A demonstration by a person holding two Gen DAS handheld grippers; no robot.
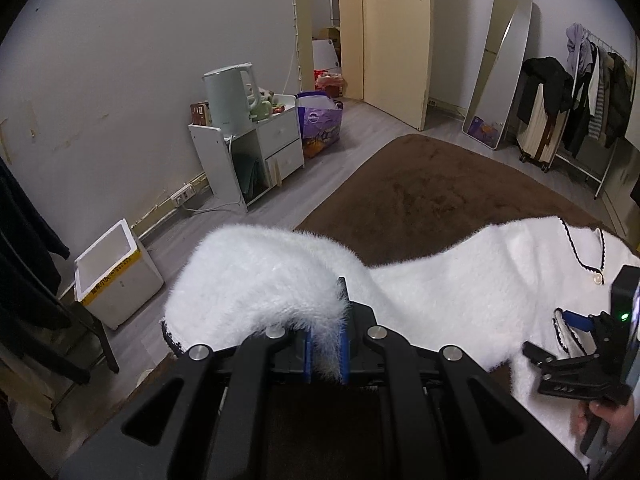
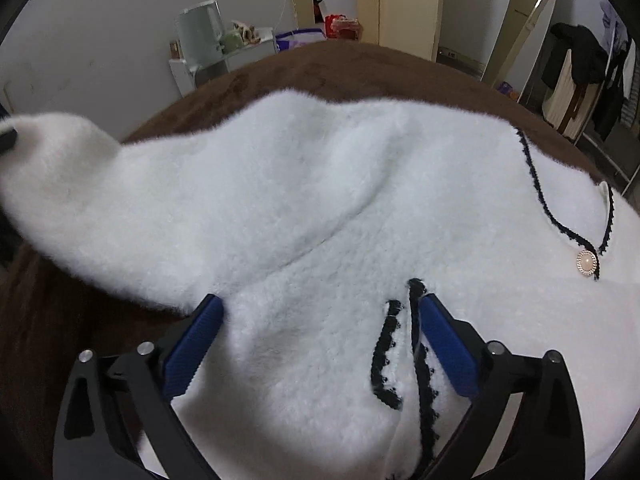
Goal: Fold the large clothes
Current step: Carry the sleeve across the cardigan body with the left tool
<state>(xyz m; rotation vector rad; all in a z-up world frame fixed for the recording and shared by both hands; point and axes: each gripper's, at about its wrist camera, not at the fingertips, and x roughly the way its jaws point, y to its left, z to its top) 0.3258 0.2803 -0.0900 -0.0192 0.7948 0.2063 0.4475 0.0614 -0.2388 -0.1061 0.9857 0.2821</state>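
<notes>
A white fluffy cardigan (image 2: pixel 320 208) with black trim and a pearl button (image 2: pixel 587 263) lies spread on a brown blanket (image 1: pixel 432 192). My left gripper (image 1: pixel 325 350) is shut on the cardigan's sleeve (image 1: pixel 260 276) and holds it lifted above the blanket's left edge. My right gripper (image 2: pixel 320 320) is open, its blue pads straddling the cardigan's body and a black-trimmed pocket edge (image 2: pixel 386 352). The right gripper also shows in the left wrist view (image 1: pixel 576 336), resting on the cardigan (image 1: pixel 460 292).
A white nightstand (image 1: pixel 256 152) with a kettle (image 1: pixel 230 96) stands by the left wall. A foam box (image 1: pixel 116 272) sits on the floor. A mirror (image 1: pixel 500 68), suitcase and clothes rack (image 1: pixel 596 92) stand at the back right. A purple bag (image 1: pixel 320 120) is near the door.
</notes>
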